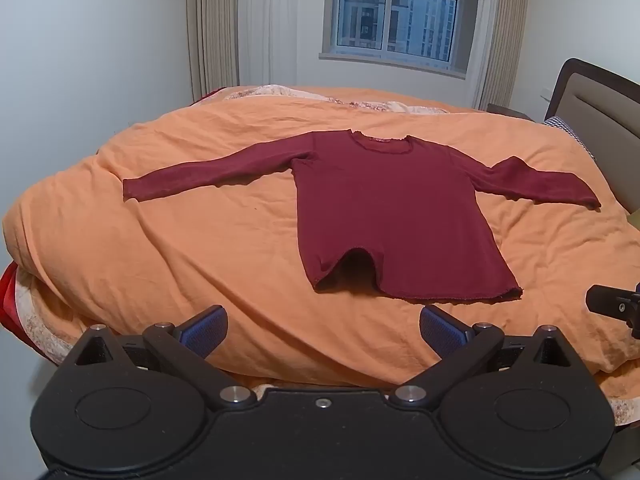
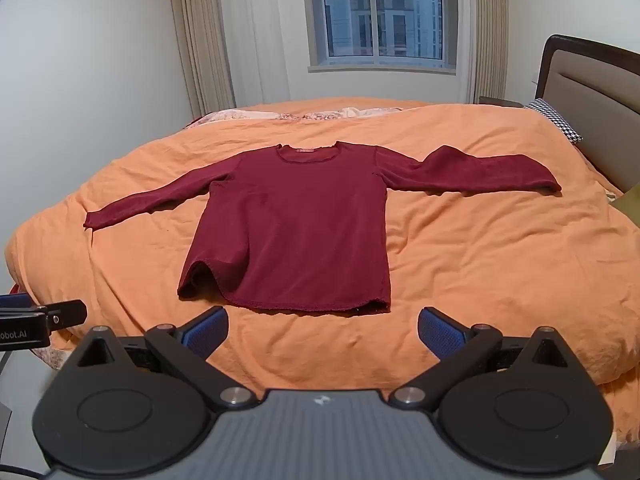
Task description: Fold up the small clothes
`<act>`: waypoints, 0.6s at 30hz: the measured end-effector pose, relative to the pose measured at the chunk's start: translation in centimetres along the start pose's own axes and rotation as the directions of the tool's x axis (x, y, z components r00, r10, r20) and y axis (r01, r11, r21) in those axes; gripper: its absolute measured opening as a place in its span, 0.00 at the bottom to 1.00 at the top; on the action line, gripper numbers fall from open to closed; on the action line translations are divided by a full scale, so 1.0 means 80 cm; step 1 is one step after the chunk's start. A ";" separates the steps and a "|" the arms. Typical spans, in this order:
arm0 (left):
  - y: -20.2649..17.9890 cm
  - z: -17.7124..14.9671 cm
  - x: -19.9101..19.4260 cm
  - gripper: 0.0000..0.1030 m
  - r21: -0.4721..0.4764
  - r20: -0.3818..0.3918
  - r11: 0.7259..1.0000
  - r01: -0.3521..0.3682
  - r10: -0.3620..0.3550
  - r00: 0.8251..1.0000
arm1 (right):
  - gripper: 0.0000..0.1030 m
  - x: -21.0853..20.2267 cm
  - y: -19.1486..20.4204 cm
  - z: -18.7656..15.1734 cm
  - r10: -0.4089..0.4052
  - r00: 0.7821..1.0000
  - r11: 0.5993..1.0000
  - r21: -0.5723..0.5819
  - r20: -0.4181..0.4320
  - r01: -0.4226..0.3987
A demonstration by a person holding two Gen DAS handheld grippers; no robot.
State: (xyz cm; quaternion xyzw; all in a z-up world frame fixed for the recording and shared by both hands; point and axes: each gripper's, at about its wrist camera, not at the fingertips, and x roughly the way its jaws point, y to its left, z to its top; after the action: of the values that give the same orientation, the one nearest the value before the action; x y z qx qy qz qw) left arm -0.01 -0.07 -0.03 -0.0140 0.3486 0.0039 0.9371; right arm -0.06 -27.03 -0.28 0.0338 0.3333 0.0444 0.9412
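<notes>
Your left gripper (image 1: 323,330) and right gripper (image 2: 322,330) both hung wide open, holding nothing, at the bed's near edge. The maroon long-sleeved shirt (image 1: 396,216) lay flat mid-duvet (image 1: 192,240), sleeves spread. Only your right view showed the checked pillow (image 2: 554,118) clearly, by the headboard (image 2: 592,96). Bare duvet surrounded the shirt.

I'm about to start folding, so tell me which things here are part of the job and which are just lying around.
Part of the job:
- dark red long-sleeved top, spread flat
- left gripper, open
- right gripper, open
- orange duvet, the work surface

Just lying about:
- checked pillow by the headboard
- floral bedding behind the duvet
</notes>
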 end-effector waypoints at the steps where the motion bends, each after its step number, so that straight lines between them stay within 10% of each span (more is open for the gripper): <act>1: -0.001 0.000 0.000 0.99 0.001 -0.002 1.000 0.000 0.000 1.000 | 1.00 -0.001 0.002 0.000 -0.001 1.000 1.000 0.000 0.000 0.001; 18: 0.002 -0.002 0.008 0.99 -0.016 -0.011 1.000 0.003 -0.003 1.000 | 1.00 0.004 0.002 0.001 0.013 1.000 1.000 -0.015 -0.011 -0.014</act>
State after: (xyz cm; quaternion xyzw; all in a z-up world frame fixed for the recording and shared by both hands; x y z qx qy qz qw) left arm 0.38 0.06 -0.59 -0.0219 0.3539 0.0054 0.9350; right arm 0.26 -26.86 -0.39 0.0285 0.3378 0.0535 0.9393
